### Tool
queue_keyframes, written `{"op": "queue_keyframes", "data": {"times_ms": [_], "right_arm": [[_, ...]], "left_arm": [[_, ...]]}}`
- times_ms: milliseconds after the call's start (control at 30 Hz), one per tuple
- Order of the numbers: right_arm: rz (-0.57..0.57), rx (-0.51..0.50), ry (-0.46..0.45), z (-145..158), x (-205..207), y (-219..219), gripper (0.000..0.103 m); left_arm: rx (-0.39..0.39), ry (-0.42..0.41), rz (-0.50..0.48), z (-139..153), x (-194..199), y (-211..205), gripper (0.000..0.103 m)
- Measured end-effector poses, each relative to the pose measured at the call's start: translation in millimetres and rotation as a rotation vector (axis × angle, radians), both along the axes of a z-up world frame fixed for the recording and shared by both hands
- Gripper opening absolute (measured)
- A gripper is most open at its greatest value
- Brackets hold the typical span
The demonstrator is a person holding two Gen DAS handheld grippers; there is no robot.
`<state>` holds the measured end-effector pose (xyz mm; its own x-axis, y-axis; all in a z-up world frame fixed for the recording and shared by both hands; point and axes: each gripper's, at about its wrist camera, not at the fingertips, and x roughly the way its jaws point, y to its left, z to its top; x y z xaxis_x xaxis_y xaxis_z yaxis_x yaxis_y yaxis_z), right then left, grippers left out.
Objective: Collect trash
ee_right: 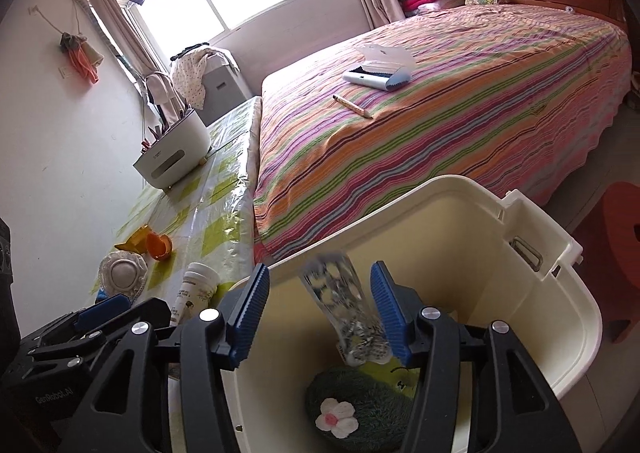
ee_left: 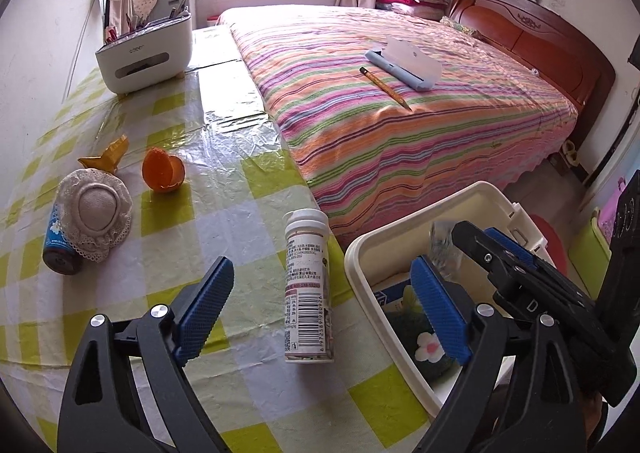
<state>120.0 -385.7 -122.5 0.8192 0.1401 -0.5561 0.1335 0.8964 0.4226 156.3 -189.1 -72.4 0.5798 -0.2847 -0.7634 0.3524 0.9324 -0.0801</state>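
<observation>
A cream plastic bin (ee_right: 460,221) stands at the table's right edge and shows in the left wrist view (ee_left: 360,265) too. My right gripper (ee_right: 320,317) is open over the bin. A blurred silver blister pack (ee_right: 348,313) is between its jaws, touching the right pad (ee_right: 390,313); it also shows in the left wrist view (ee_left: 442,249). A green sponge with a white flower (ee_right: 352,409) lies in the bin. My left gripper (ee_left: 320,297) is open and empty, straddling a white pill bottle (ee_left: 306,289) lying on the checked tablecloth (ee_left: 224,189).
An orange peel (ee_left: 163,169), a yellow paper scrap (ee_left: 106,155) and a blue can under a lace hat (ee_left: 86,221) lie on the table's left. A white organiser (ee_left: 146,53) stands at the back. A striped bed (ee_left: 400,105) holds a pencil and case.
</observation>
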Motion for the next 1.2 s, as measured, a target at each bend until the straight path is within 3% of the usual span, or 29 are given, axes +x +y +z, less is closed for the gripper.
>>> {"op": "queue_keyframes", "data": {"times_ms": [333, 500, 633, 867, 1033, 1133, 1200], "right_arm": [[-0.006, 0.009, -0.018, 3.5, -1.0, -1.3, 0.055], [-0.011, 0.017, -0.023, 5.2, -1.6, -1.7, 0.060], [-0.005, 0.017, -0.022, 5.3, -0.5, 0.6, 0.060], [0.000, 0.020, -0.011, 2.3, 0.5, 0.4, 0.060], [0.001, 0.025, -0.011, 1.9, -0.1, -0.8, 0.060], [0.005, 0.025, -0.007, 1.0, 0.2, 0.5, 0.060], [0.008, 0.027, -0.007, 0.9, 0.6, 1.0, 0.060]], "left_arm": [[-0.118, 0.060, 0.091, 11.7, 17.6, 29.9, 0.089], [-0.167, 0.097, 0.147, 12.1, 26.1, 46.7, 0.089], [-0.124, 0.110, 0.166, 0.8, 31.3, 44.8, 0.089], [0.067, 0.108, 0.145, -23.7, 35.2, 25.5, 0.085], [0.073, 0.091, 0.138, -24.4, 34.1, 25.8, 0.083], [0.050, 0.098, 0.136, -23.0, 32.2, 29.2, 0.072], [0.030, 0.130, 0.114, -22.6, 31.4, 28.7, 0.073]]}}
